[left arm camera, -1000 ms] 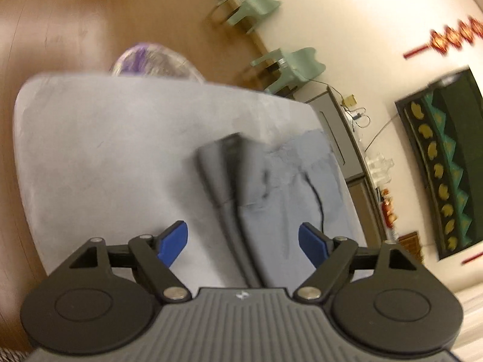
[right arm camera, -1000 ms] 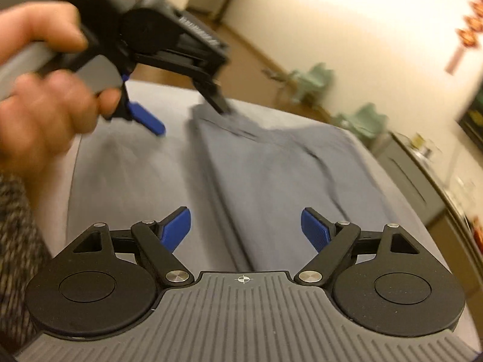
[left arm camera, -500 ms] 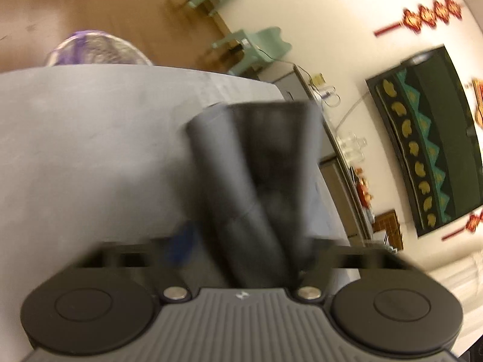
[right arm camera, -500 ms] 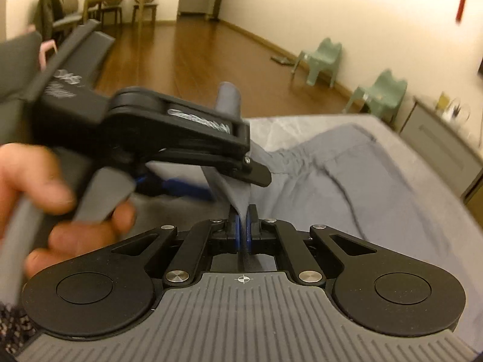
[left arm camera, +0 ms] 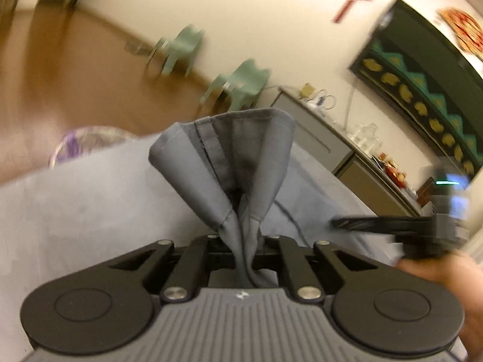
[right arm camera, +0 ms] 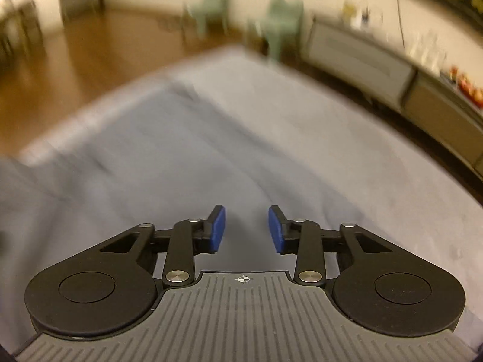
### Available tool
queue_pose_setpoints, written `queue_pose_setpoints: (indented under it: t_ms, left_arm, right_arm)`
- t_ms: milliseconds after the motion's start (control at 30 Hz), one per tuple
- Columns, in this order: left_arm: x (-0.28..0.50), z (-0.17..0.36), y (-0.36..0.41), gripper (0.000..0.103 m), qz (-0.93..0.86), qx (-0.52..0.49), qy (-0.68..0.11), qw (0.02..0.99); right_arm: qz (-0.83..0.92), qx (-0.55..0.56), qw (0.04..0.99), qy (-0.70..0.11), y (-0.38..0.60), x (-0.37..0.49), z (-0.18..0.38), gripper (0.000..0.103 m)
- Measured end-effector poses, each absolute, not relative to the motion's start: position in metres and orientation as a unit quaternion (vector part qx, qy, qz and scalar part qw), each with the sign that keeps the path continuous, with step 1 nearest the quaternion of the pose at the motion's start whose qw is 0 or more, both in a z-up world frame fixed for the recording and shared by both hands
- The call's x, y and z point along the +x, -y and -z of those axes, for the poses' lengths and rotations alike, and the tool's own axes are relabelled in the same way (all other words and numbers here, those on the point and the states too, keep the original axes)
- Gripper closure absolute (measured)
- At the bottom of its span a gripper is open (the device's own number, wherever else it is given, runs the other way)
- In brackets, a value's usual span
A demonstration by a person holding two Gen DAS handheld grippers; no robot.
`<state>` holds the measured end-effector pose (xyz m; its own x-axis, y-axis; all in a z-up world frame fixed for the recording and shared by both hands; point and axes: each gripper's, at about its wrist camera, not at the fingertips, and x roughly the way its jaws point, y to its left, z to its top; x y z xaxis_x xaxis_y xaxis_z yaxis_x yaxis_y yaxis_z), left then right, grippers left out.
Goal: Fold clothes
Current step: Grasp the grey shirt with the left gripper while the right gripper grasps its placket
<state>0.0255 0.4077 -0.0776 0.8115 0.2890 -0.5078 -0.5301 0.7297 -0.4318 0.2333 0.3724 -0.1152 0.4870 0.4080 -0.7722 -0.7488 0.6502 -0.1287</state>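
Between left tool (left arm camera: pixel 241 241) pads, grey garment (left arm camera: pixel 229 154).

My right gripper (right arm camera: pixel 247 229) is opening, blue pads (right arm camera: pixel 219 226) apart with nothing between them. Beneath me lies the grey-covered surface (right arm camera: pixel 271 138), blurred. At ten o'clock, darker grey cloth (right arm camera: pixel 75 181) rumples. Two green chairs (right arm camera: pixel 283 15) stand at twelve, a low cabinet (right arm camera: pixel 362 57) at two.

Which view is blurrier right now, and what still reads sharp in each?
Right wrist: heavier motion smear over the grey surface and room; only the right gripper, jaws opening with nothing between, is crisp. Left wrist: background streaked, but the left gripper, closing on the grey garment, stays sharp.
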Motion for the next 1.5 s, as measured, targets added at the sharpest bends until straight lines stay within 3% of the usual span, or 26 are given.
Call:
queue_pose_setpoints:
  t_ms: [133,233,300,333,367,400,500,600,633,700,733,767,867,1033,1167,1400,1433,1500]
  left_arm:
    - [0.032,0.062,-0.371,0.097,-0.207,-0.188,-0.187,0.942]
    - [0.04,0.058,-0.33,0.097,-0.172,-0.088,-0.187,0.963]
    - [0.046,0.058,-0.305,0.097,-0.146,-0.032,-0.189,0.97]
    - [0.047,0.06,-0.292,0.097,-0.138,-0.007,-0.19,0.972]
    - [0.049,0.062,-0.28,0.097,-0.131,0.018,-0.191,0.973]
    - [0.05,0.064,-0.269,0.097,-0.125,0.038,-0.193,0.972]
    - [0.053,0.069,-0.247,0.097,-0.114,0.076,-0.2,0.97]
    - [0.054,0.073,-0.236,0.097,-0.108,0.096,-0.205,0.968]
    - [0.054,0.074,-0.233,0.097,-0.107,0.101,-0.206,0.967]
    - [0.053,0.077,-0.227,0.097,-0.105,0.109,-0.208,0.966]
    - [0.052,0.078,-0.225,0.097,-0.105,0.112,-0.209,0.966]
    - [0.05,0.079,-0.224,0.097,-0.106,0.115,-0.21,0.965]
    - [0.036,0.074,-0.217,0.097,-0.106,0.129,-0.187,0.968]
    - [0.019,0.066,-0.189,0.096,-0.041,0.155,-0.144,0.977]
    - [0.029,0.085,-0.142,0.092,0.033,0.208,-0.185,0.96]
    - [0.037,0.115,-0.124,0.085,0.091,0.248,-0.243,0.933]
    - [0.034,0.111,-0.131,0.084,0.097,0.234,-0.243,0.936]
    - [0.026,0.098,-0.146,0.078,0.117,0.187,-0.237,0.946]
  right_arm:
    - [-0.347,-0.208,0.819,-0.407,-0.369,0.253,0.122,0.066]
    - [-0.358,-0.154,0.803,-0.451,-0.356,0.268,0.103,0.057]
    - [-0.399,-0.075,0.797,-0.447,-0.346,0.269,0.079,0.034]
    - [-0.418,-0.036,0.791,-0.444,-0.341,0.269,0.066,0.015]
    - [-0.437,0.004,0.784,-0.44,-0.336,0.27,0.054,0.007]
    - [-0.457,0.028,0.775,-0.436,-0.334,0.268,0.043,0.006]
    - [-0.514,-0.054,0.732,-0.444,-0.366,0.241,0.025,0.004]
    - [-0.519,-0.247,0.687,-0.445,-0.415,0.202,0.038,0.004]
    - [-0.51,-0.312,0.669,-0.442,-0.43,0.191,0.048,0.009]
    - [-0.49,-0.405,0.639,-0.433,-0.445,0.176,0.071,0.035]
    - [-0.483,-0.436,0.628,-0.427,-0.45,0.17,0.08,0.066]
    - [-0.486,-0.445,0.625,-0.42,-0.449,0.167,0.081,0.079]
    - [-0.501,-0.413,0.664,-0.371,-0.428,0.159,0.052,0.088]
    - [-0.471,-0.221,0.77,-0.369,-0.289,0.179,0.011,0.089]
    - [-0.398,-0.129,0.803,-0.424,-0.196,0.208,0.064,0.089]
    - [-0.375,-0.06,0.804,-0.457,-0.162,0.231,0.141,0.086]
    - [-0.374,-0.057,0.807,-0.454,-0.16,0.232,0.144,0.082]
    - [-0.359,-0.068,0.825,-0.432,-0.148,0.225,0.138,0.049]
